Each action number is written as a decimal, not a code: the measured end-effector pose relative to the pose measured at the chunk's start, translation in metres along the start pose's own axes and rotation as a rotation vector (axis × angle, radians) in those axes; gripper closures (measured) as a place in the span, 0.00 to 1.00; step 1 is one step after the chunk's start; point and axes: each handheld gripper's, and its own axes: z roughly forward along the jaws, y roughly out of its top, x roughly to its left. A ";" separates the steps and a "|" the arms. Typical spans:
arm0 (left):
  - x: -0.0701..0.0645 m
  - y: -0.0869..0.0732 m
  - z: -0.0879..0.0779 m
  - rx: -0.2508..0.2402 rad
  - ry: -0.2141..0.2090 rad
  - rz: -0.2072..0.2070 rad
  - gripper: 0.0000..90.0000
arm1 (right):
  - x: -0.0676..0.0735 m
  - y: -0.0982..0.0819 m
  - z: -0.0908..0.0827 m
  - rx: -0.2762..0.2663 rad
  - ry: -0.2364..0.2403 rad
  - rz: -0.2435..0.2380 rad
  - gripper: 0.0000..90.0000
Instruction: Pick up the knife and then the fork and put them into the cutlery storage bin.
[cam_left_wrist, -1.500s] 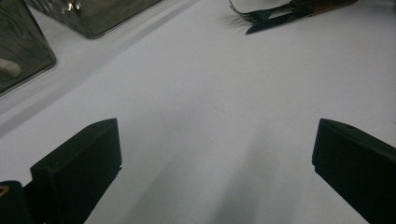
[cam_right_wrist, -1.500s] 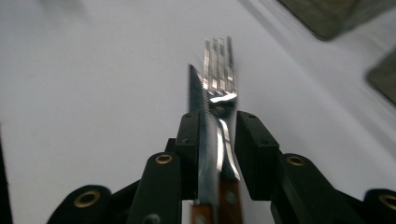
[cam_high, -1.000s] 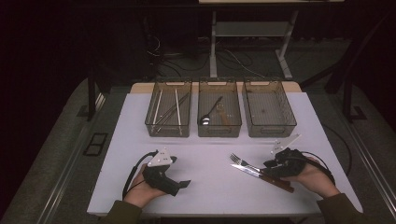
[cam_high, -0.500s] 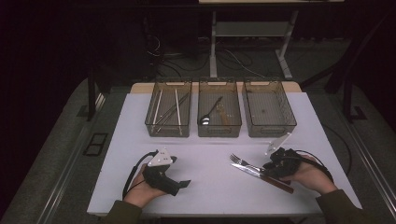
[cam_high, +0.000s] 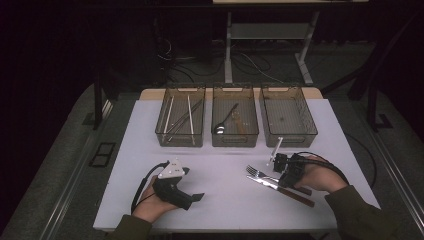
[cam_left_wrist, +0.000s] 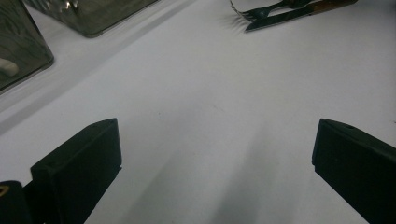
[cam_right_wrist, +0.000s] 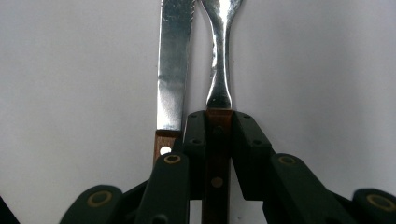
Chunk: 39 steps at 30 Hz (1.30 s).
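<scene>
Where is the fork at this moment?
In the high view the fork lies on the table's front right, beside the knife, its wooden handle clamped in the right gripper.

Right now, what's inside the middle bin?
In the high view the middle bin holds a spoon lying diagonally, bowl toward the front, with a brownish item beside it that is too dim to name. The tinted front wall hides the floor's front edge.

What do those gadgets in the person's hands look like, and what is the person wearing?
Each hand holds a black, pistol-shaped gripper with two blocky black jaws and brass-coloured rivets. The left gripper carries a grey three-cornered plate on top; the right gripper bears a pale rod. Black cables loop from both. The sleeves are olive-green.
</scene>
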 end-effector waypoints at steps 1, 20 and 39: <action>0.000 0.000 0.000 -0.001 0.000 0.000 0.00 | 0.001 0.001 0.000 0.008 -0.003 -0.002 0.85; 0.001 0.000 0.000 0.000 -0.003 -0.001 0.00 | -0.008 -0.022 -0.009 -0.185 0.012 0.127 0.86; 0.001 0.000 -0.001 -0.009 -0.009 -0.003 0.00 | -0.028 -0.056 -0.028 -0.494 0.041 0.284 0.86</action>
